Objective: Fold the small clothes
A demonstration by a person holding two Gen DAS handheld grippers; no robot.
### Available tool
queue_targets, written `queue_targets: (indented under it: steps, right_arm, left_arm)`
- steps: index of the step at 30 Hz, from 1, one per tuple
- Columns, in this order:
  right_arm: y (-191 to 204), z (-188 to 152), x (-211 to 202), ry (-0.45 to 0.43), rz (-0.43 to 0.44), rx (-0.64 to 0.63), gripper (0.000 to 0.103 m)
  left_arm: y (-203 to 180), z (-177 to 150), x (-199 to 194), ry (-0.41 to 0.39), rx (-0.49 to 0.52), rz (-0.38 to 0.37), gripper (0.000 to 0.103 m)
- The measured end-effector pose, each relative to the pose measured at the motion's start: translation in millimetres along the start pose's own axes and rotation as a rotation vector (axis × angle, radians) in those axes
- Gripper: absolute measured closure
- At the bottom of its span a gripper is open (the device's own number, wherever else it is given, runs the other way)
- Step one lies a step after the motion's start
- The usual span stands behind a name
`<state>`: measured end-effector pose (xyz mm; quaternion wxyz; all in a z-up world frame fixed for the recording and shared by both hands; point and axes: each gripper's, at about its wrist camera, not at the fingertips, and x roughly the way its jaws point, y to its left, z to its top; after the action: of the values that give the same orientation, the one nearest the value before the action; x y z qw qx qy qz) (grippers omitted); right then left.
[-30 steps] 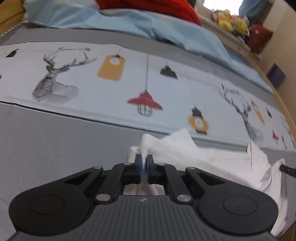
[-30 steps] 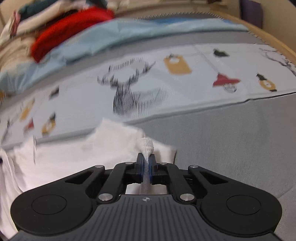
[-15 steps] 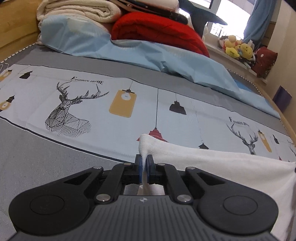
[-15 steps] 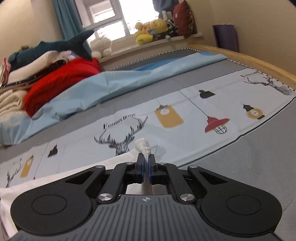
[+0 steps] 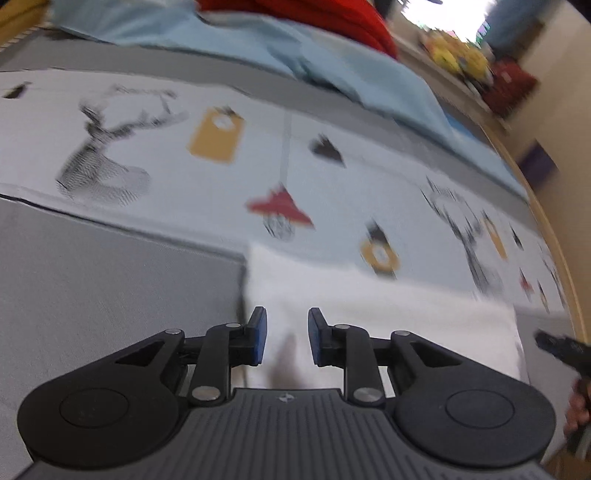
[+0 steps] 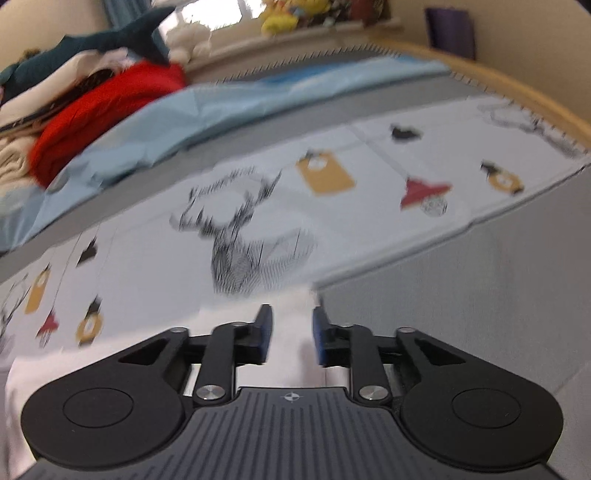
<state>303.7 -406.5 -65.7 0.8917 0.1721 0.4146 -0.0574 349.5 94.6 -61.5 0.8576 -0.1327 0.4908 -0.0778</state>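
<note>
A white garment [image 5: 388, 306] lies flat on the bed, its left edge running along the grey sheet in the left wrist view. My left gripper [image 5: 284, 332] hovers over that left corner, its jaws opening, the cloth beneath them and no pad pressing on it. In the right wrist view the same white garment [image 6: 147, 339] spreads to the left, and my right gripper [image 6: 291, 328] stands over its right corner, jaws opening too, nothing pinched. The tip of the right gripper [image 5: 561, 345] shows at the right edge of the left wrist view.
The bed has a grey sheet [image 5: 110, 288] and a pale printed band with deer and lamps [image 5: 258, 166]. At the back lie a light blue quilt [image 6: 221, 107], a red blanket [image 6: 103, 107] and plush toys [image 6: 288, 14]. A wooden bed rim [image 6: 517, 96] curves along the right.
Both grippers held pinched corners of the white garment before; now both have let go and their jaws stand apart. The garment has dropped flat on the bed.
</note>
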Motion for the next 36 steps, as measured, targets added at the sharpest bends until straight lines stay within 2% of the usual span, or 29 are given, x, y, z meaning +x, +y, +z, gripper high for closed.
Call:
queue_targets:
  steps: [2, 5, 7, 9, 14, 18, 21, 22, 23, 25, 26, 27, 30, 32, 34, 36]
  right_arm:
    - [-3.4, -10.4, -2.4, 0.099, 0.023, -0.022, 0.070]
    - [-5.8, -31.5, -6.7, 0.233, -0.011, -0.109, 0.068]
    - [-12.0, -48.0, -7.3, 0.329, -0.056, -0.150, 0.055]
    - [-24.6, -59.9, -12.4, 0.390, -0.067, -0.123, 0.049]
    - [-41.7, -62.2, -34.4, 0.404, -0.048, -0.035, 0.049]
    - [-41.2, -65.0, -42.8, 0.415, -0.028, -0.051, 0.049]
    - [-35.0, -68.5, -42.3, 0.452, -0.019, -0.112, 0.051]
    - [-32.8, -70.7, -41.0, 0.471, -0.024, -0.132, 0.054]
    - [-31.2, -73.4, -40.0, 0.493, -0.029, -0.149, 0.058]
    - [-29.6, -76.1, -40.4, 0.520, -0.034, -0.175, 0.083]
    - [-28.9, -75.9, -42.2, 0.518, -0.027, -0.182, 0.088]
    - [-28.3, -74.3, -45.5, 0.504, -0.015, -0.185, 0.098]
    - [-27.3, -60.3, -64.0, 0.389, 0.035, -0.168, 0.099]
    - [-28.3, -54.0, -72.6, 0.344, 0.075, -0.142, 0.099]
    - [-29.6, -56.8, -69.2, 0.370, 0.057, -0.150, 0.100]
    - [-31.2, -68.8, -57.1, 0.462, -0.011, -0.191, 0.100]
  left_arm:
    - [-2.6, -11.1, -0.9, 0.065, 0.054, -0.032, 0.072]
    - [-8.7, -36.9, 3.1, 0.197, 0.188, -0.034, 0.070]
    - [-10.7, -59.5, 12.8, 0.313, 0.286, 0.035, 0.070]
    - [-5.6, -77.1, 18.8, 0.399, 0.335, 0.108, 0.069]
    - [2.7, -79.0, -2.9, 0.371, 0.266, 0.067, 0.066]
    - [-9.2, -87.3, -6.9, 0.393, 0.298, 0.024, 0.062]
    - [-19.2, -95.6, 2.6, 0.450, 0.361, 0.058, 0.062]
    - [-20.5, -98.2, 5.7, 0.465, 0.379, 0.074, 0.064]
    - [-20.7, -99.1, 7.5, 0.477, 0.387, 0.080, 0.077]
    - [-22.8, -100.9, 7.0, 0.484, 0.407, 0.089, 0.094]
    - [-23.8, -100.1, 4.8, 0.477, 0.418, 0.092, 0.096]
    - [-24.4, -98.8, 2.4, 0.469, 0.416, 0.088, 0.097]
    - [-21.6, -90.6, -12.2, 0.409, 0.379, 0.066, 0.099]
    - [-15.3, -87.5, -16.4, 0.399, 0.334, 0.049, 0.099]
    - [-13.6, -90.5, -9.1, 0.433, 0.350, 0.091, 0.099]
    - [-18.1, -99.3, -3.2, 0.465, 0.393, 0.121, 0.099]
